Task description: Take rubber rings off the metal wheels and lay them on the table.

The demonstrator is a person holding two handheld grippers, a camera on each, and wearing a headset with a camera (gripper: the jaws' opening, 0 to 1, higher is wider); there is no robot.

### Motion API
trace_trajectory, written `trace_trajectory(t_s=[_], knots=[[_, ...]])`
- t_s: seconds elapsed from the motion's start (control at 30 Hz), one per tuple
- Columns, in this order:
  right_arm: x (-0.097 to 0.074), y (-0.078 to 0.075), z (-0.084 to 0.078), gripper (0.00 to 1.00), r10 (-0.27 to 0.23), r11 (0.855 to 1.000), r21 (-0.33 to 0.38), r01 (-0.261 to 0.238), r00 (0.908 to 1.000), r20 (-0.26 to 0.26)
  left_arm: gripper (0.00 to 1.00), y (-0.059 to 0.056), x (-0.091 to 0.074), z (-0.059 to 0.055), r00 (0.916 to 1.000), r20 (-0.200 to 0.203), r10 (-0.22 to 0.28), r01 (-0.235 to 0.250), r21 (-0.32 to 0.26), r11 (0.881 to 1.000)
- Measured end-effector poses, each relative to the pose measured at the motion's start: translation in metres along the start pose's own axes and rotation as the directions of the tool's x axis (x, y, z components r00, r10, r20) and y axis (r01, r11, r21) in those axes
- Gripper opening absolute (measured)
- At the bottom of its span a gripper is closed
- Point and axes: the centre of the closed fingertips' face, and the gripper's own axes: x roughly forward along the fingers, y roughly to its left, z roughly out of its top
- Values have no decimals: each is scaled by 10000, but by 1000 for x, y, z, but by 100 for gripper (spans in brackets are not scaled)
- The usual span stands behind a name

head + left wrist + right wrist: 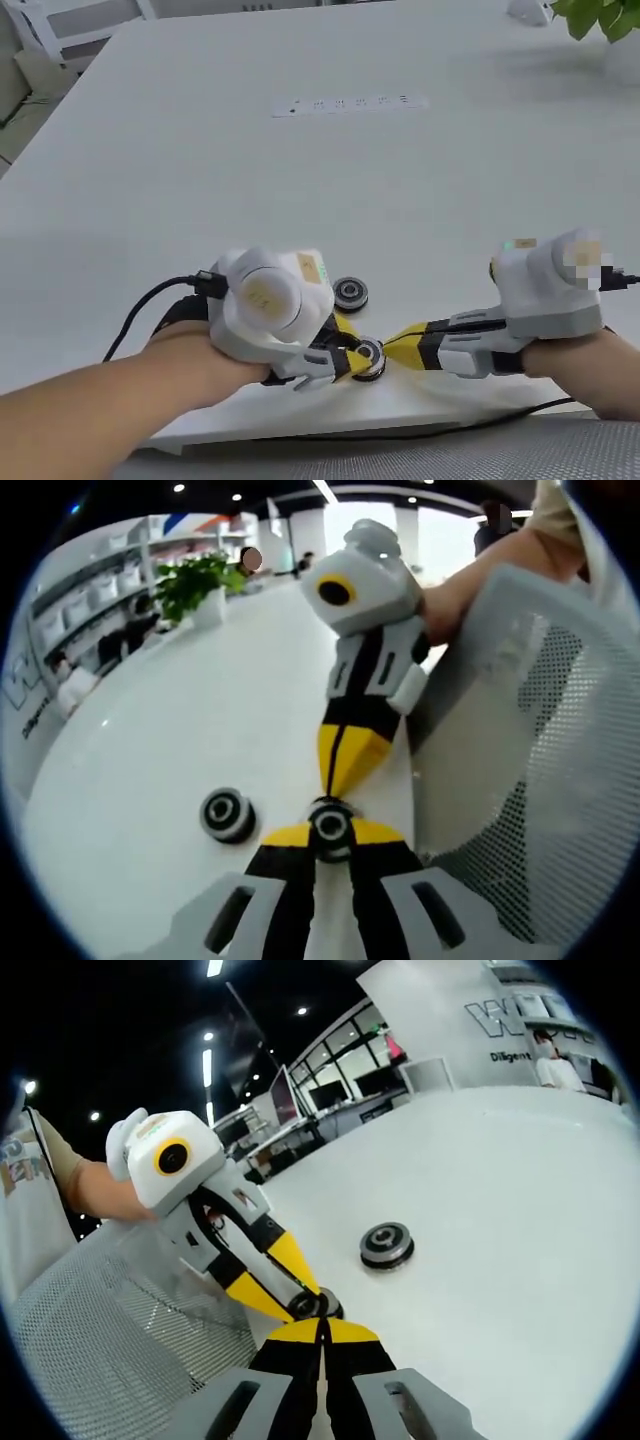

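Step in hand: ring removal from one wheel (331,825), held near bench (300,180) front edge. Left claw (348,360) is narrow and clamps wheel by sides. Right claw (322,1332) has jaws together, tips touching wheel rim; cannot tell if it nips ring. Next, I think: peel ring off w/o wheel slipping. 2nd wheel (350,293) lies just behind.

my left gripper (351,360): white-grey body, black jaws, yellow tips | my right gripper (391,351): same colours | held wheel (331,826): silver hub, black ring | loose wheel (350,293): black, grey metal | table (300,180): plain white | chair mesh (560,740): grey, dotted
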Motion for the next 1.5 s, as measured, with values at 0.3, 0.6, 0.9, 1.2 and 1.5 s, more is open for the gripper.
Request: trace_trajectory(t_s=[0.3, 0.6, 0.9, 1.2, 1.5], knots=[[1, 3, 1, 0, 55, 10000, -6, -55, 10000, 32, 12, 0, 0, 0, 9999, -115, 61, -60, 82, 9999], [3, 8, 3, 0, 246, 9997, -78, -245, 9997, 79, 12, 0, 0, 0, 9998, -170, 113, -110, 141, 9998], [5, 12, 4, 0, 507, 9983, -290, -505, 9987, 77, 12, 0, 0, 0, 9998, -176, 104, -101, 158, 9998], [4, 17, 5, 0, 972, 9947, -365, -964, 9950, 217, 12, -1, 1, 1, 9999, -133, 85, -83, 151, 9999], [2, 18, 7, 0, 1037, 9946, 36, -1040, 9936, 455, 12, -1, 1, 1, 9999, -89, 59, -58, 100, 9999]])
